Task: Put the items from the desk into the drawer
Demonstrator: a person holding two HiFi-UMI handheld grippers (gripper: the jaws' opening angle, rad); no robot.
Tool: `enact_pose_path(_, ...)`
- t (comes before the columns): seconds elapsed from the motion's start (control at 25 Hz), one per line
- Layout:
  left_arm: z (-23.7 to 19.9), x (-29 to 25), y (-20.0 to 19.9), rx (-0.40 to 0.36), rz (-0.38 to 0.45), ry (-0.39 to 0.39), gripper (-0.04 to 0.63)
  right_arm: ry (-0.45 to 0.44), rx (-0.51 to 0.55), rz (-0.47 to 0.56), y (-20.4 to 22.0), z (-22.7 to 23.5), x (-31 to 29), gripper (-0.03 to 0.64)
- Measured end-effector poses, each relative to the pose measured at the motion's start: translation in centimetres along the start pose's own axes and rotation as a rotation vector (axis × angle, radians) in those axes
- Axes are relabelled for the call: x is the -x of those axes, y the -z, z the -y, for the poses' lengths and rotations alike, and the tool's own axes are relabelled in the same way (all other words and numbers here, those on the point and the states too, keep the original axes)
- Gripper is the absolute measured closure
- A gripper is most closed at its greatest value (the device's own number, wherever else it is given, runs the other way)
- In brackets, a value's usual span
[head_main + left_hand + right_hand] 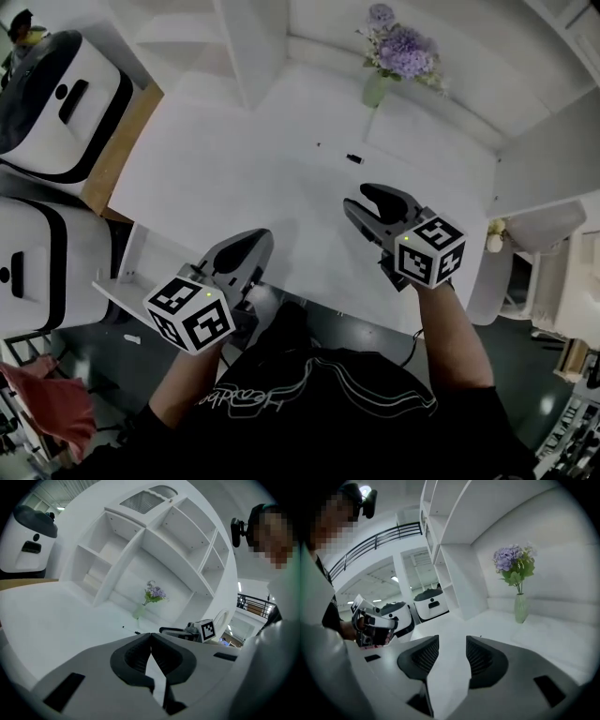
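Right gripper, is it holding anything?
No, the right gripper has its dark ribbed jaws apart, and only the white desk shows between them.

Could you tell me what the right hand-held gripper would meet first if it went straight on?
Probably the white shelf upright across the desk; the small black item sits just right of that line, though depth is unclear.

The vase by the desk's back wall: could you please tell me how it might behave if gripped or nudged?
The vase looks tall and narrow under wide flowers, so it is probably top-heavy and apt to tip if nudged. Its smooth pale-green surface suggests glass or ceramic: likely slippery and fragile.
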State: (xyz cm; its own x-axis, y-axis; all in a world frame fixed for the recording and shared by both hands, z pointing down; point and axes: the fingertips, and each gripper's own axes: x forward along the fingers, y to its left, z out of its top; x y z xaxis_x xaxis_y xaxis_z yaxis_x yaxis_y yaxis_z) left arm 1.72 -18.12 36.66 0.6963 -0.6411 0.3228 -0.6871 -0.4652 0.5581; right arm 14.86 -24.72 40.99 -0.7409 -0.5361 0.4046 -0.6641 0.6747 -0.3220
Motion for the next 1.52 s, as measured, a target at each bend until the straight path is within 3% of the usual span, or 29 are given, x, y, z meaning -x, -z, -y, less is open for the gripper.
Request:
enact_pose_path(0.24,-4.1,-2.5,-0.9,0.031,-0.050,-0.015,0.575,0.078,0.255,-0.147,-0.2,6.6,-4.3,0.425)
enact_pose_path(0.36,-5.6,-3.2,-1.2,0.037,-0.071,-0.028,0.575,0.089,0.315,-0.232,1.1,9.4,-6.0,0.425)
enact_pose_path(0.64,-8.9,-3.8,-1.0,0.062,-0.081,-0.055,0.575,0.106,0.327,-0.356,4.2,14.3,-9.2,0.433)
enact_pose_path(0.84,-9.8,-4.2,-0.5,0.083,-0.092,-0.063,0.575,0.127,0.334,-0.395,5.3,15.8,-10.3,0.482)
enact_pose_path(1.2,-9.8,-3.7,-0.6,0.091,-0.079,-0.066,0.575,0.126,0.325,-0.414,5.7,15.6,-10.7,0.538)
enact_pose_path(1.52,-8.2,-1.5,0.4,0.094,-0.054,-0.075,0.575,0.167,0.302,-0.392,5.0,13.7,-10.0,0.540)
